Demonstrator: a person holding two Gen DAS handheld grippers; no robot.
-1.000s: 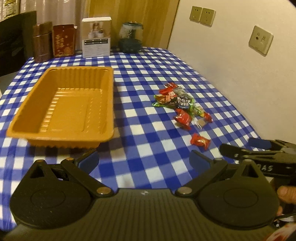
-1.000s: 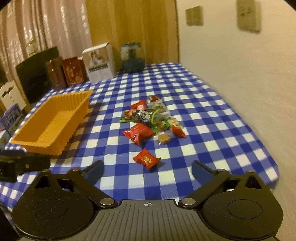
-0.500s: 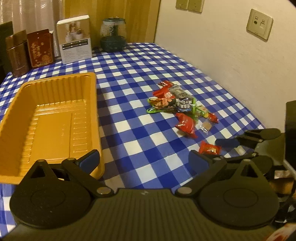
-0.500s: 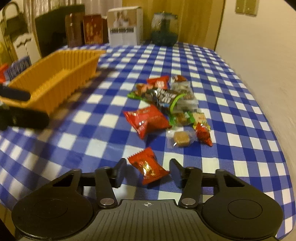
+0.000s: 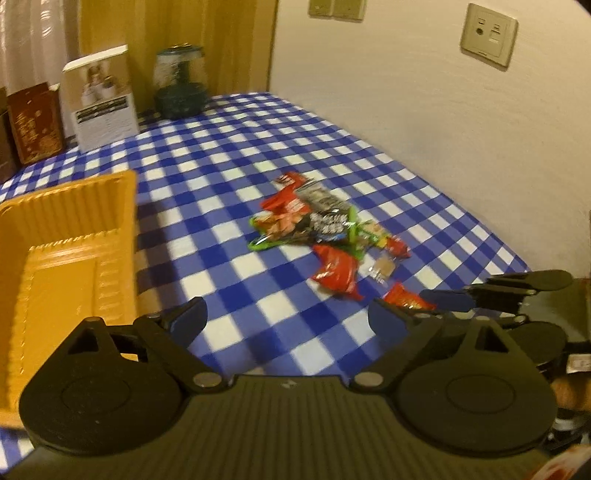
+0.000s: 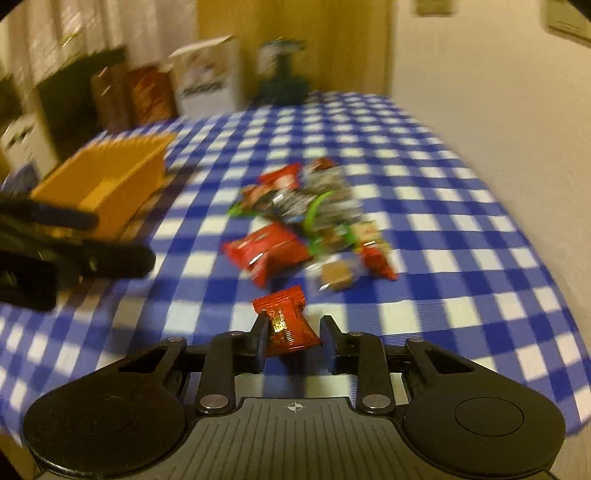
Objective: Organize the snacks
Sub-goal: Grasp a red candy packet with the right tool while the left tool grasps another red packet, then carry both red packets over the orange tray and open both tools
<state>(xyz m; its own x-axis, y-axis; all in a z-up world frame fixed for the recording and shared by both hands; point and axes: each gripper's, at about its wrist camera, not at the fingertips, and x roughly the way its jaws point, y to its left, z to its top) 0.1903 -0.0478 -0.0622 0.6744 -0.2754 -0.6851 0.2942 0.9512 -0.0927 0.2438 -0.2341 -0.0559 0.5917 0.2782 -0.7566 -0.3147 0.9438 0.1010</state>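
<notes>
A pile of wrapped snacks (image 5: pixel 317 225) lies on the blue checked tablecloth; it also shows in the right wrist view (image 6: pixel 306 218). My right gripper (image 6: pixel 293 334) is shut on a small red snack packet (image 6: pixel 286 323) at the near edge of the pile. That packet (image 5: pixel 404 297) and the right gripper (image 5: pixel 454 297) show in the left wrist view. An orange tray (image 5: pixel 55 258) stands empty at the left (image 6: pixel 107 181). My left gripper (image 5: pixel 288 315) is open and empty, hovering beside the tray.
Boxes (image 5: pixel 101 101) and a dark glass jar (image 5: pixel 179 86) stand at the table's far end. A wall with sockets (image 5: pixel 487 33) runs along the table's right edge. A larger red packet (image 6: pixel 267 249) lies just beyond the held one.
My right gripper has closed its fingers on the small red packet. My left gripper has swung right, so the tray sits further left in its view.
</notes>
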